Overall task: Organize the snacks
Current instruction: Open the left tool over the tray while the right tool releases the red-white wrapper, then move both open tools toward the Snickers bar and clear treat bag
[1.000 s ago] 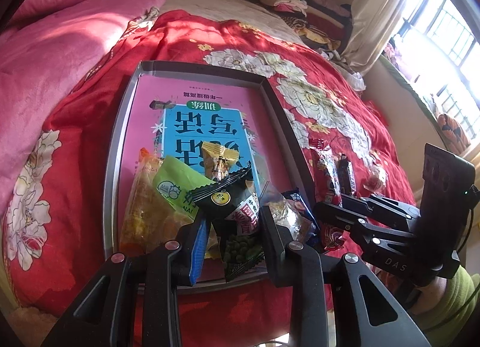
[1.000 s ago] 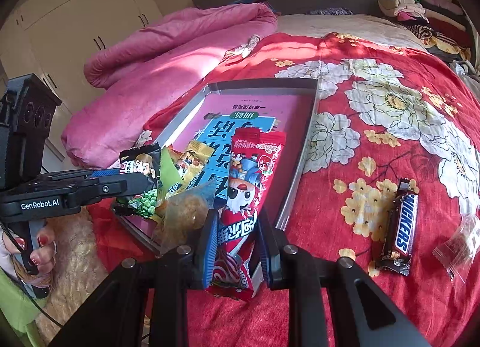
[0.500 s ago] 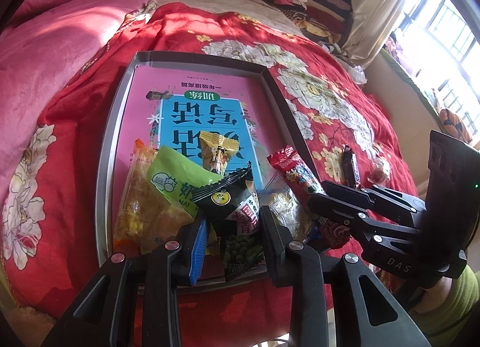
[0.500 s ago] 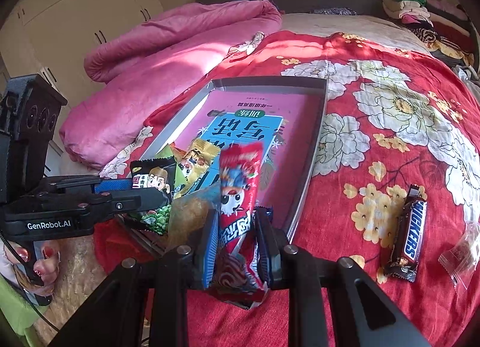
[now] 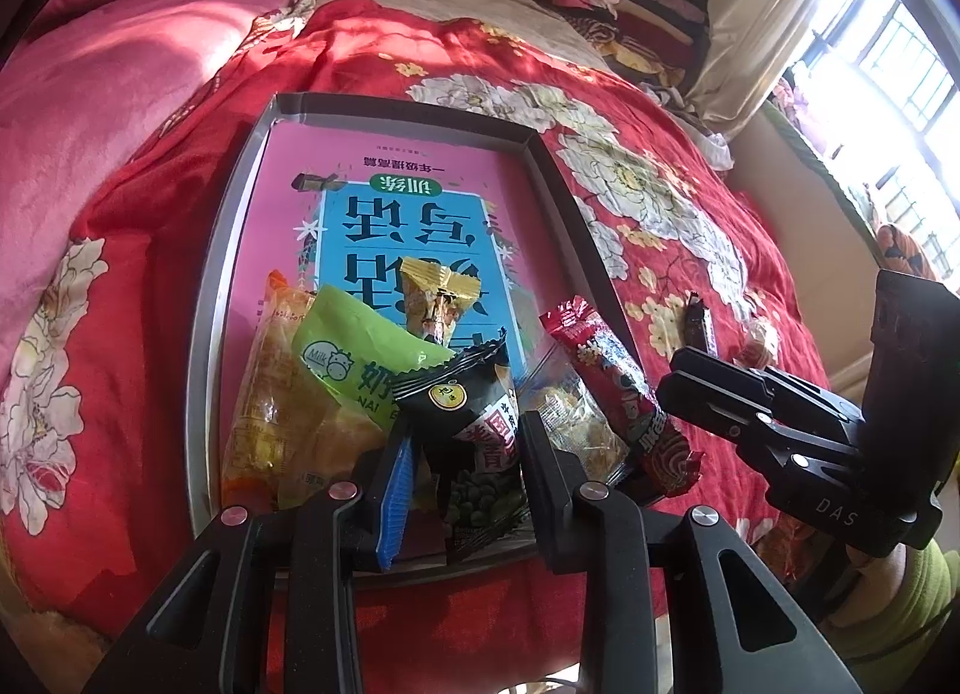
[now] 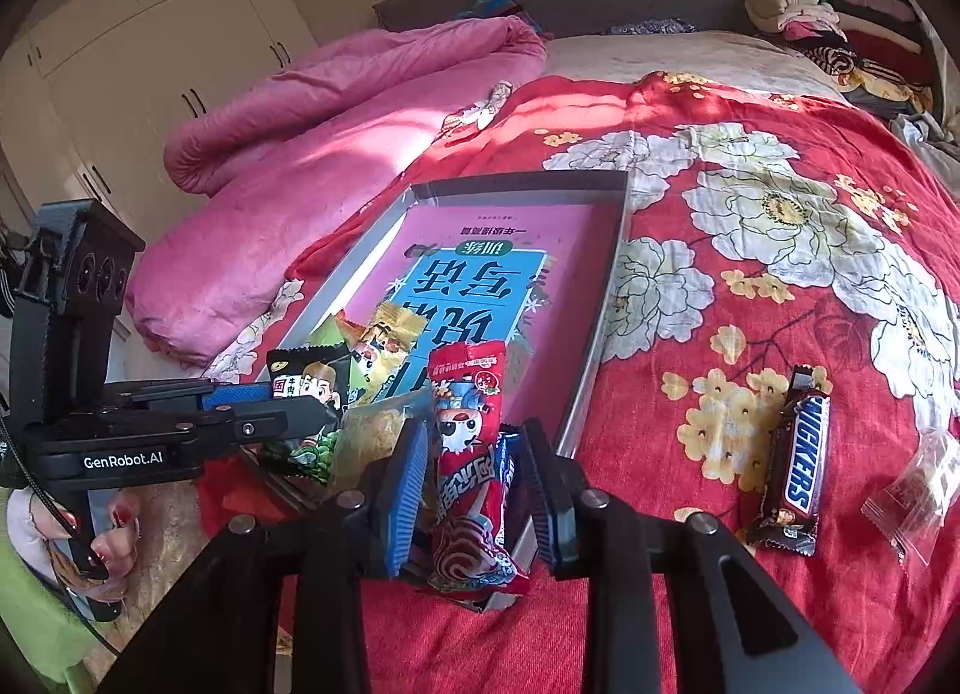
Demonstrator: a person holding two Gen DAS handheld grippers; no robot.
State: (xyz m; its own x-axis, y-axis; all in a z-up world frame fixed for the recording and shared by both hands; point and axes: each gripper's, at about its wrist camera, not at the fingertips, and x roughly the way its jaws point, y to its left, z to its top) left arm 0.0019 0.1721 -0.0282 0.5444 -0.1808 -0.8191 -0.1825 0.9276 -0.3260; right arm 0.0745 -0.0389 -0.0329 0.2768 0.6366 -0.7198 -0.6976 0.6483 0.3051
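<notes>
in the left wrist view, our left gripper [image 5: 465, 454] is clenched on a black snack packet [image 5: 474, 424] showing green peas, its pads pressing the packet's sides just above the near rim of the grey tray [image 5: 207, 298]. ahead of the fingers the tray lies on a red floral bedspread [image 5: 648, 202], and a pink and blue book [image 5: 402, 202] covers its floor. just left of our fingers sit an orange-yellow packet [image 5: 270, 394] and a light green milk packet [image 5: 354, 364]; a small gold packet [image 5: 438, 292] lies just ahead on the book. to the right of our fingers a clear bag of yellow snacks [image 5: 576, 418] rests beside a long red snack stick [image 5: 618, 382], and the right gripper [image 5: 666, 394] reaches in from the right, beside that stick. further right, a dark chocolate bar [image 5: 696, 322] lies on the bedspread.

in the right wrist view, our right gripper [image 6: 474, 478] has its jaws opening, with the red snack stick [image 6: 471, 454] between them; gaps show on both sides, so the stick is released. it leans over the tray's near corner [image 6: 594, 346], its lower end on the bedspread. to the left, the left gripper [image 6: 327, 409] holds the black packet [image 6: 306, 388]. to the right of our fingers, well outside the tray, lie the chocolate bar [image 6: 795, 460] and a clear plastic wrapper [image 6: 918, 484]. a hand [image 6: 72, 526] grips the left tool's handle at far left.
</notes>
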